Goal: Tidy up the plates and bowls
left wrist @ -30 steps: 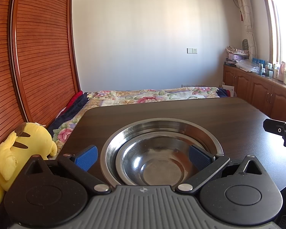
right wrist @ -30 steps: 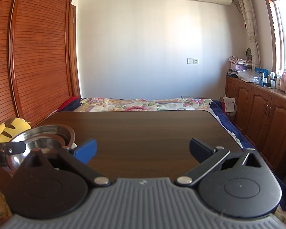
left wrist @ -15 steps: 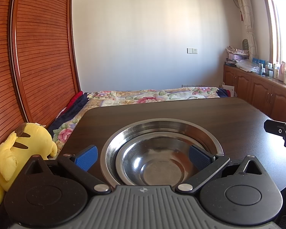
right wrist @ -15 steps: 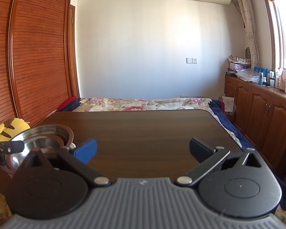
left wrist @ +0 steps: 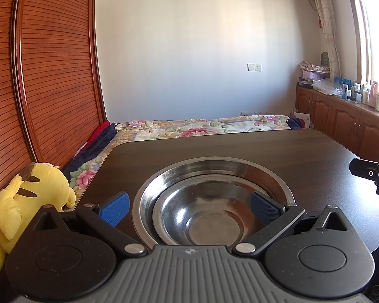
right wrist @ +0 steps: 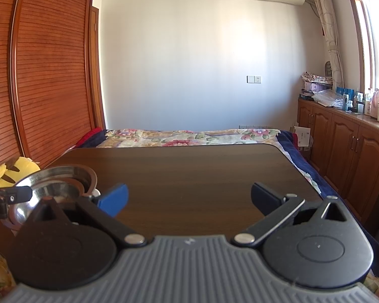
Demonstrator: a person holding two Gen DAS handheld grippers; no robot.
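The small bowl (left wrist: 209, 217) sat nested in the big bowl (left wrist: 278, 179) at the table's (left wrist: 240, 146) left-front corner. Left gripper (left wrist: 188, 208) hung wide open over it, w/ its right pad inside the rim and left pad outside, touching nothing I could tell. Best move, probably: lift straight back, no nudging. Right gripper (right wrist: 189, 197) — wide open, empty.

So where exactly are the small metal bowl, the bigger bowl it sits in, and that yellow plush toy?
small bowl (left wrist: 209, 217): left wrist view, on its shiny inner floor.
big bowl (left wrist: 214, 168): left wrist view, on its far inner wall.
yellow plush toy (left wrist: 30, 197): left wrist view, on its head.
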